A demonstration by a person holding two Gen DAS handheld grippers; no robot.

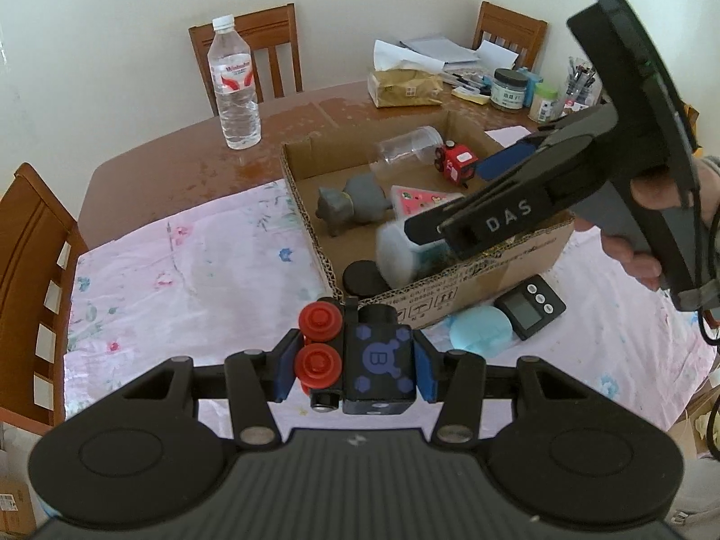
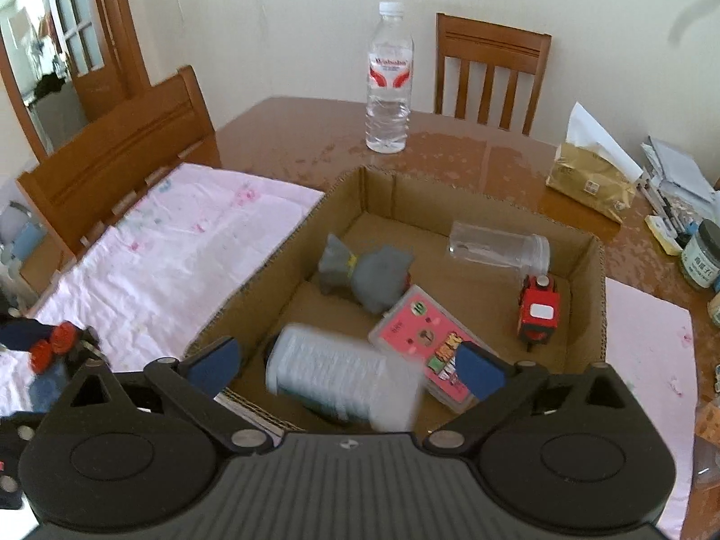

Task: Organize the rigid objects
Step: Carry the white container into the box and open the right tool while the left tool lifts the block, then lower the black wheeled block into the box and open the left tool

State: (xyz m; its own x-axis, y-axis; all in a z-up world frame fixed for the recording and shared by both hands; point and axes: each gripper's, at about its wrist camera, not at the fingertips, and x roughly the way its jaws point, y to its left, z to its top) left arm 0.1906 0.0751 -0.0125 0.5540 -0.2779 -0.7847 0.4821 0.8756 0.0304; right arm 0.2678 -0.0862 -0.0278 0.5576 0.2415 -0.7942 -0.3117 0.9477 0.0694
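Beside the box [image 1: 454, 301], only left view shows a scale [image 1: 530, 310].

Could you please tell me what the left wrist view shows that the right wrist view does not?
Only the left wrist view shows the blue disc, the scale and the black lid. Only the right wrist view shows the door. Both show the box, the grey toy, the red train, the water bottle and the dark train clamped in the left claw.

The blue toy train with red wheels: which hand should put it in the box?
Left. Its tongs already grip the blue toy train near the cardboard box; the right tongs are open, empty.
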